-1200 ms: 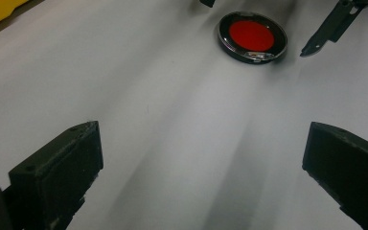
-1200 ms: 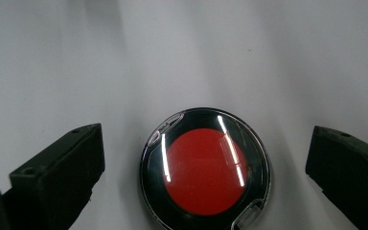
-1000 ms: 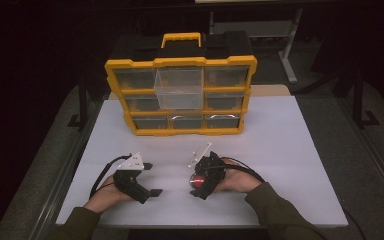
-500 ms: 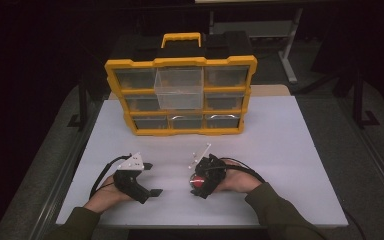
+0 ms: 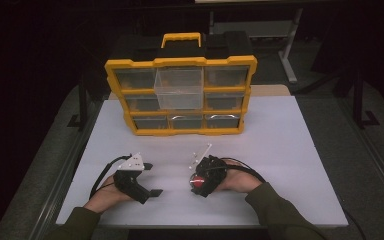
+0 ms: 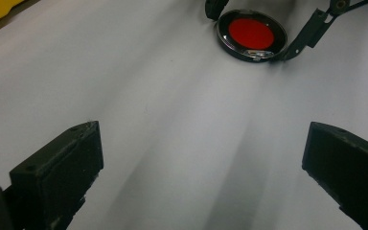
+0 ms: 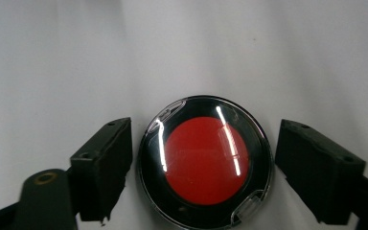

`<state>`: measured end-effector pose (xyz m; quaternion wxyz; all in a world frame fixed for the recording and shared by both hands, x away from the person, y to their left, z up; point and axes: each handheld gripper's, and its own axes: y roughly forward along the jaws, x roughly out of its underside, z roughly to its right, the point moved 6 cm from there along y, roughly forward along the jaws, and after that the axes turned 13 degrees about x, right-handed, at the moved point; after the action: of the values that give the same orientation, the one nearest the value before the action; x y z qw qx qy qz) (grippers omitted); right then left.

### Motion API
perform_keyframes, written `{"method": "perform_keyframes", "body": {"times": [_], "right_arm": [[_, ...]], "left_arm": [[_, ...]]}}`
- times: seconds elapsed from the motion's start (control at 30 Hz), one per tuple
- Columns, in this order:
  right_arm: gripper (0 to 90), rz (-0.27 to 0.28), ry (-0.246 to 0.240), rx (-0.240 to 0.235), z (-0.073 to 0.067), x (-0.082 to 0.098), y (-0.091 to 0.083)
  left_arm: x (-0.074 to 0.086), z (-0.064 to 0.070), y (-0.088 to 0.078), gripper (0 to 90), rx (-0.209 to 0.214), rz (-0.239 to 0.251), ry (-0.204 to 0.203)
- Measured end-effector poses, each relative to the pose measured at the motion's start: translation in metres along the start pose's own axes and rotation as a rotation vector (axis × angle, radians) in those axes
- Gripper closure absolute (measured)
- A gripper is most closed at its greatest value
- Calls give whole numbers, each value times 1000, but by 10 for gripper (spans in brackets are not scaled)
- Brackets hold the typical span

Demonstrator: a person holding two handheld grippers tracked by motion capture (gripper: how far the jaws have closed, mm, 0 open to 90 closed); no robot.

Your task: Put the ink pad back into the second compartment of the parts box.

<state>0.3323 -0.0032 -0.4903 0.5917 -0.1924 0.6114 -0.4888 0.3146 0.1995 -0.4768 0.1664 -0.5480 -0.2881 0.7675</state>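
Jaws of the right tool (image 7: 203, 163) stand to either side of a round black case with a red disc (image 7: 205, 160) under its clear lid, which lies flat on the white table (image 7: 52, 57). They have just been closing. The left jaw sits just beside the case's rim, and whether it touches I cannot tell; the right jaw is a small gap short of it, so the case is bracketed but not pinched.

From the high view the right tool (image 5: 196, 182) lies low on the near part of the table, held in the person's right hand (image 5: 237, 180), with the case (image 5: 198, 181) at its tip. The left tool (image 5: 152, 178) rests near it on the table, apart from the case, its jaws wide apart with only bare table between them. At the far edge stands a yellow organiser box (image 5: 180, 95) with clear drawers, one middle drawer (image 5: 179, 86) pulled out.
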Motion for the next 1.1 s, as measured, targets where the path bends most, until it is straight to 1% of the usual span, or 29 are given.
{"method": "perform_keyframes", "body": {"times": [0.43,0.67,0.87,1.0,1.1], "right_arm": [[280,-1,-4,2,0,1,-2],[285,-1,0,1,0,1,-2],[287,-1,10,1,1,1,-5],[287,14,24,5,6,0,-8],[287,15,37,13,9,1,-12]], "left_arm": [[0,0,0,0,0,1,0],[0,0,0,0,-1,-2,0],[0,0,0,0,0,0,1],[0,0,0,0,1,0,0],[0,0,0,0,0,-1,3]]}}
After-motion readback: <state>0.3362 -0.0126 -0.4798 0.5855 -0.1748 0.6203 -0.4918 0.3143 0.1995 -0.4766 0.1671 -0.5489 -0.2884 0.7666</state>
